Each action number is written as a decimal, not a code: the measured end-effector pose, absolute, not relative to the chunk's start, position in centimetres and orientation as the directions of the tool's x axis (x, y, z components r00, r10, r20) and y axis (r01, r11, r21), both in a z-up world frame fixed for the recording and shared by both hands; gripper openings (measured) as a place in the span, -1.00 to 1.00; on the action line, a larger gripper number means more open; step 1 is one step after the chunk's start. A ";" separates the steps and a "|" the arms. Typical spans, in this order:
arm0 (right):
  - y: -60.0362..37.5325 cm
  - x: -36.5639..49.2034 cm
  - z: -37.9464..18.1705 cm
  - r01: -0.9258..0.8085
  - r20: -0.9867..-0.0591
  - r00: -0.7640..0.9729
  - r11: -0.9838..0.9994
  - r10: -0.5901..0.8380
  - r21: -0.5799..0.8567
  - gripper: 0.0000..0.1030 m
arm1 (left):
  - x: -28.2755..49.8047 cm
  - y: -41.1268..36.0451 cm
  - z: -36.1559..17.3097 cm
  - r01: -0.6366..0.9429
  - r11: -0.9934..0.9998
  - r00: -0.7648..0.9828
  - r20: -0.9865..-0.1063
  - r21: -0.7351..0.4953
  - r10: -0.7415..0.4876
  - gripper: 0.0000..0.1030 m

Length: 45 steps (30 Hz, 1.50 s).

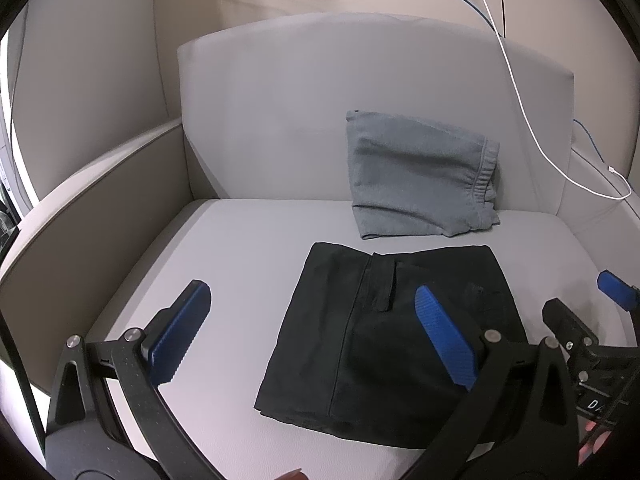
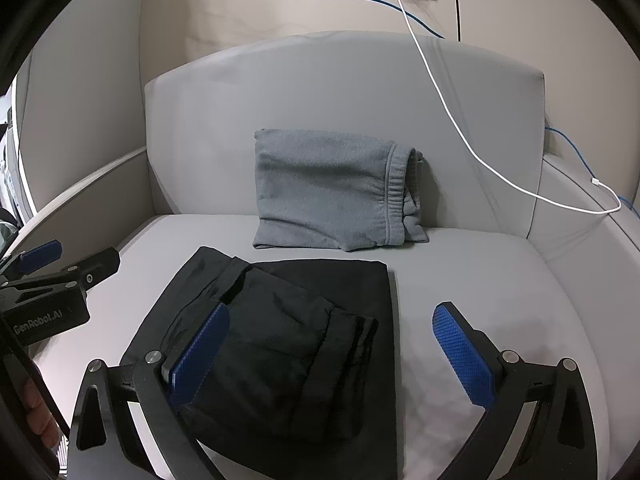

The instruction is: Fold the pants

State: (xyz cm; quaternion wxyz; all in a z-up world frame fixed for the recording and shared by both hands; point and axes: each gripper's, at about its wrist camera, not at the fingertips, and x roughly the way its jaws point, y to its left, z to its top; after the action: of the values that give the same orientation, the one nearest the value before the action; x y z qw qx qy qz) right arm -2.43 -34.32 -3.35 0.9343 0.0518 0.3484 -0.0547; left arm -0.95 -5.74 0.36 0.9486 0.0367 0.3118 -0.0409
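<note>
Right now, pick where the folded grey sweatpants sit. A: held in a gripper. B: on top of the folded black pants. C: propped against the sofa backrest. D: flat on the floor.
C: the folded grey sweatpants lean on the pale sofa backrest, behind the folded black pants.

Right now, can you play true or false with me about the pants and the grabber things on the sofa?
1. The black pants lie folded on the sofa seat. True.
2. The grey pants are spread out flat on the floor. False: they are folded and lean against the sofa back.
3. The left gripper is squeezing the black pants. False: its jaws are wide open and hold nothing.
4. The right gripper is open too. True.
5. A white cable hangs down over the sofa back from the wall. True.
6. The grey pants lie on top of the black pants. False: they sit behind them, nearer the backrest.
</note>
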 end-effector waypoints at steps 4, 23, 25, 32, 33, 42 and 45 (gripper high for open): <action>-34.2 -2.5 -3.5 0.141 -0.660 0.749 0.988 -0.067 0.060 1.00 | -1.0 -5.7 0.3 0.100 0.994 0.802 -0.595 0.045 -0.054 0.98; -34.1 -2.7 -4.0 0.140 -0.668 0.741 0.988 -0.065 0.059 1.00 | -0.9 -5.7 0.1 0.101 0.994 0.799 -0.600 0.048 -0.052 0.98; -34.1 -2.7 -4.0 0.140 -0.671 0.739 0.988 -0.066 0.058 1.00 | -0.9 -5.7 0.1 0.101 0.994 0.799 -0.599 0.047 -0.053 0.98; -34.0 -2.6 -4.1 0.137 -0.673 0.737 0.989 -0.063 0.058 1.00 | -0.9 -5.5 0.0 0.103 0.994 0.801 -0.596 0.032 -0.064 0.98; -34.0 -2.6 -4.1 0.137 -0.672 0.738 0.989 -0.063 0.058 1.00 | -0.9 -5.4 -0.1 0.104 0.994 0.800 -0.597 0.030 -0.066 0.98; -33.9 -2.4 -4.3 0.129 -0.678 0.733 0.990 -0.057 0.056 1.00 | -0.8 -5.4 -0.2 0.115 0.993 0.796 -0.600 0.014 -0.083 0.98; -33.9 -2.4 -4.3 0.128 -0.679 0.732 0.990 -0.057 0.055 1.00 | -0.7 -5.3 -0.3 0.108 0.994 0.796 -0.600 0.016 -0.077 0.98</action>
State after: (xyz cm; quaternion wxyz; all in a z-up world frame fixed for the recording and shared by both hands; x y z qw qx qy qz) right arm -2.42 -33.88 -4.27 0.9293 0.0490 0.3627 -0.0499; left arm -0.72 -5.31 -0.27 0.9474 0.0248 0.3154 -0.0490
